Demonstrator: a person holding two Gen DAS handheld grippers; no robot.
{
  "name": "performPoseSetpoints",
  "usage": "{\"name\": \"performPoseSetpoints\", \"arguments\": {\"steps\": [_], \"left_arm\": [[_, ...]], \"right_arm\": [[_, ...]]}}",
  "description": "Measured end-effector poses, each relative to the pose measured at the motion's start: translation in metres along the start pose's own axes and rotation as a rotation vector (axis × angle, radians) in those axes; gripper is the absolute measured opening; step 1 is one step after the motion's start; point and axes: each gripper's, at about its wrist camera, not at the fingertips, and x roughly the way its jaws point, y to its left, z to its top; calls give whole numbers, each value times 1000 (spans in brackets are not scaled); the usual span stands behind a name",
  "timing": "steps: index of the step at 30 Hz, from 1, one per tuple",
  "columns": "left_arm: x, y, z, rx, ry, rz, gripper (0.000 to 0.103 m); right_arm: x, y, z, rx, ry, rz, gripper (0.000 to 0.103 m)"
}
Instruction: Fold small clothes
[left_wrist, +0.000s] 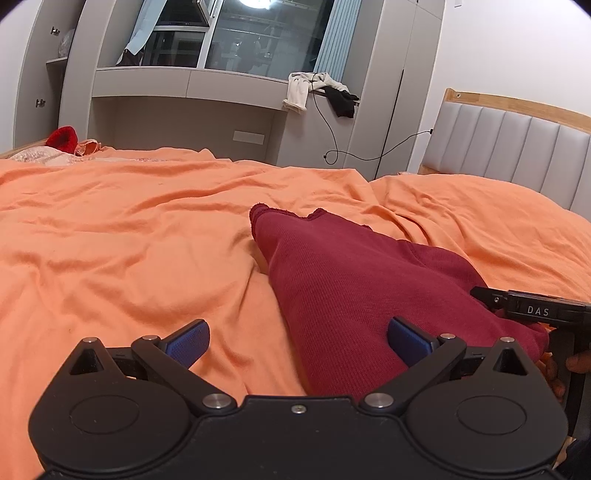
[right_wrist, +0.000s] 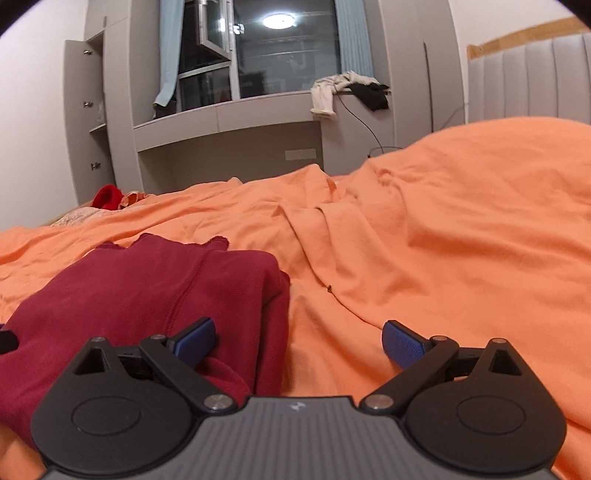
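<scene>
A dark red knit garment lies folded lengthwise on the orange bed sheet. My left gripper stands open just above the near left edge of the cloth, its right pad over the red fabric and its left pad over the sheet. In the right wrist view the same garment fills the lower left. My right gripper is open at the garment's right edge, one blue pad on the red fabric and the other over the sheet. Neither gripper has cloth pinched. The right gripper's black body shows at the far right of the left view.
Rumpled orange sheet covers the whole bed, humped high at the right. A padded grey headboard stands at the right. Red and pink clothes lie at the far left corner. Grey cabinets and a window ledge with draped clothes lie beyond.
</scene>
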Motion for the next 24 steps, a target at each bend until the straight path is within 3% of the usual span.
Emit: {"name": "performPoseSetpoints", "arguments": {"steps": [8, 15, 22, 24], "left_arm": [[0, 0, 0, 0, 0, 0, 102], [0, 0, 0, 0, 0, 0, 102], [0, 0, -1, -1, -1, 0, 102], [0, 1, -1, -1, -1, 0, 102]], "right_arm": [[5, -10, 5, 38, 7, 124, 78], [9, -20, 4, 152, 39, 190, 69], [9, -23, 3, 212, 42, 235, 67], [11, -22, 2, 226, 50, 242, 61]]}}
